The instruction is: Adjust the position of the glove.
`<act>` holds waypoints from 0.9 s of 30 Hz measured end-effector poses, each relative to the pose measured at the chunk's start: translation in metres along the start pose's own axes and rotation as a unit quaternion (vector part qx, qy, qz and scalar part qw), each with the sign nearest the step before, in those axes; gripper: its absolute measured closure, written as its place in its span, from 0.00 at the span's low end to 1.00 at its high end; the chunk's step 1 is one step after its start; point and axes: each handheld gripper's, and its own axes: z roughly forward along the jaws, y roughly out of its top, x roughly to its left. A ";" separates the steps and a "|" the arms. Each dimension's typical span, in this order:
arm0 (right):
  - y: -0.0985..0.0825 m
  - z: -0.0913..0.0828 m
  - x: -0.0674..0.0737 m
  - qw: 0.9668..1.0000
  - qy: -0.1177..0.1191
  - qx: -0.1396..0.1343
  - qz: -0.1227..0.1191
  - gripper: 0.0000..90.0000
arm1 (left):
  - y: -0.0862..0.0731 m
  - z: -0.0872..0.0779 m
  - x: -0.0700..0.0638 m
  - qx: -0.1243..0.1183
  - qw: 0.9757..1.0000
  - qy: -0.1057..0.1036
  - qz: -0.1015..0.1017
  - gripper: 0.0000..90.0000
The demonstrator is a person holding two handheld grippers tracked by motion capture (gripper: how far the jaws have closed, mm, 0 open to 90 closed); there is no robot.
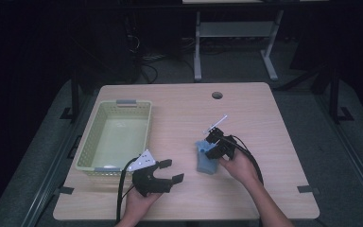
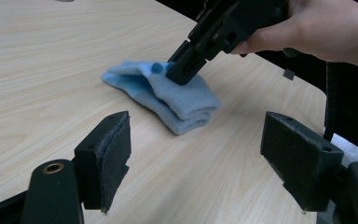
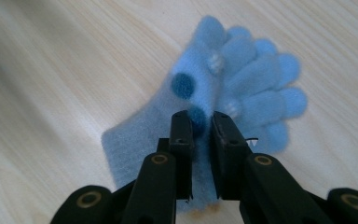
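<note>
A fuzzy light blue glove [image 1: 205, 161] with dark blue dots lies folded on the wooden table [image 1: 264, 123], right of centre. My right gripper [image 1: 211, 147] points down onto it. In the right gripper view its jaws [image 3: 202, 128] stand only a narrow gap apart, with a fold of the glove [image 3: 242, 88] pinched between the pads beside a dark dot. The left gripper [image 1: 171, 170] hovers near the front edge, left of the glove. Its jaws are wide apart with nothing between them [image 2: 196, 135], and they face the glove [image 2: 168, 95] and the right hand [image 2: 317, 28].
A pale green plastic basket [image 1: 87, 142] stands at the table's left side. A round cable hole [image 1: 217, 95] sits near the far edge. Black cables trail from both grippers toward the front edge. Table legs and a dark floor lie beyond.
</note>
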 end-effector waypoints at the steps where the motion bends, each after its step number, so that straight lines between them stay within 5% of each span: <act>1: 0.000 0.000 0.000 1.000 0.000 0.000 0.002 0.87 | 0.000 0.000 0.000 0.001 1.000 0.000 0.001 0.27; 7: -0.002 0.009 -0.001 1.000 -0.001 0.001 0.009 0.81 | 0.000 0.000 -0.001 0.002 1.000 -0.001 0.007 0.27; 12: -0.003 0.010 -0.004 1.000 0.003 -0.015 0.026 0.61 | -0.001 0.001 0.000 0.004 1.000 -0.003 0.003 0.27; 20: 0.001 0.006 -0.004 0.998 0.003 -0.051 0.037 0.90 | -0.001 0.001 -0.002 0.005 1.000 -0.002 0.001 0.27; 27: 0.005 0.022 -0.002 0.999 0.004 -0.035 0.037 0.95 | -0.001 0.001 -0.002 0.004 1.000 -0.003 0.000 0.27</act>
